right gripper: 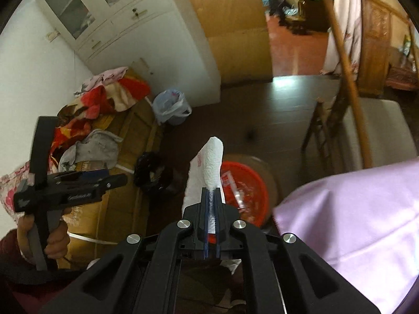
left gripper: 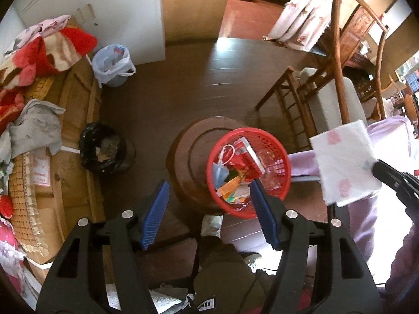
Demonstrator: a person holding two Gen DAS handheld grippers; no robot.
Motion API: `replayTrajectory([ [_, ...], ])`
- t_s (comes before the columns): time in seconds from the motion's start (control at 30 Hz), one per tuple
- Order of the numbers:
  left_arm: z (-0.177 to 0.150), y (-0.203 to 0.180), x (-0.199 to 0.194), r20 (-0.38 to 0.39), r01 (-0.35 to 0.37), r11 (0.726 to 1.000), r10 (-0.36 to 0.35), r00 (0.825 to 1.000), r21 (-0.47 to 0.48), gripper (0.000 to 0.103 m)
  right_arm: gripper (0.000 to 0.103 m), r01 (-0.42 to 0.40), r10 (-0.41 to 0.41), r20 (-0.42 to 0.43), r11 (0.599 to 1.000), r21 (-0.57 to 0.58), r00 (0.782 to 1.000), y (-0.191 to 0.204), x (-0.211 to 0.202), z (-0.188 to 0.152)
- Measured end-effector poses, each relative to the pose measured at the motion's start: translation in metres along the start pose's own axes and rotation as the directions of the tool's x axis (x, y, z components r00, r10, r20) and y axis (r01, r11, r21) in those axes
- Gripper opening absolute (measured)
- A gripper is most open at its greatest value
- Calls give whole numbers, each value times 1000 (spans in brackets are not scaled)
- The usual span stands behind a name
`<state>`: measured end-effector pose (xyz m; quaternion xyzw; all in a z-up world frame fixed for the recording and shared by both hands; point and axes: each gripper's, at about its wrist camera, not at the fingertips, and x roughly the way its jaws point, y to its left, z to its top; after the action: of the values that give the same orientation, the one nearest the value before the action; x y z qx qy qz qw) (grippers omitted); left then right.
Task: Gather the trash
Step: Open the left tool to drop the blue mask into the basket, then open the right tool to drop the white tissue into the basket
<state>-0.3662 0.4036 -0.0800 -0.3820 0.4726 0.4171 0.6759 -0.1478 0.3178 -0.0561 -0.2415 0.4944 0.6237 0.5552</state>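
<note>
Right claw: jaws pinched nearly closed on a folded white tissue with faint pink print. The tissue stands up out of the blue pads and is clear of everything else; in the left wrist view it shows as a flat white square held out at the right, beside a lilac sleeve.

Left claw: jaws moderately apart, nothing between the blue pads. It points steeply down, over the near rim of the red basket.

Red basket: stands on a round brown stool on the dark floor. It already carries mixed scraps: paper bits, wrappers, a red-and-white packet. From the right wrist view the basket lies just beyond and below the tissue, partly blurred.

Step in hand, as I judge it: carry phase. Tissue is gripped and in the air, not yet over the basket mouth.

Next move calls for: bring the right claw over the middle of the basket, then part the jaws so the tissue falls inside. Light paper may cling to a pad or drift past the rim, so a low release looks safer.

Farther off: a black-lined bin near the cardboard boxes, a blue bin with a white bag by the white cabinet, wooden chairs at the right.
</note>
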Motion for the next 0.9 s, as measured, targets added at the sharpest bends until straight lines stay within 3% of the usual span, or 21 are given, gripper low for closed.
replayTrajectory([
  [0.6, 15, -2, 6, 0, 11, 1000, -11, 1000, 13, 64, 11, -28, 29, -37, 999, 23, 999, 1, 23, 16],
  [0.67, 14, 0, 6, -2, 8, 1000, -8, 1000, 11, 65, 15, -27, 28, -40, 999, 22, 999, 2, 26, 18],
  [0.9, 20, -3, 6, 5, 20, 1000, -20, 1000, 20, 65, 19, -7, 7, -11, 1000, 17, 1000, 5, 11, 21],
])
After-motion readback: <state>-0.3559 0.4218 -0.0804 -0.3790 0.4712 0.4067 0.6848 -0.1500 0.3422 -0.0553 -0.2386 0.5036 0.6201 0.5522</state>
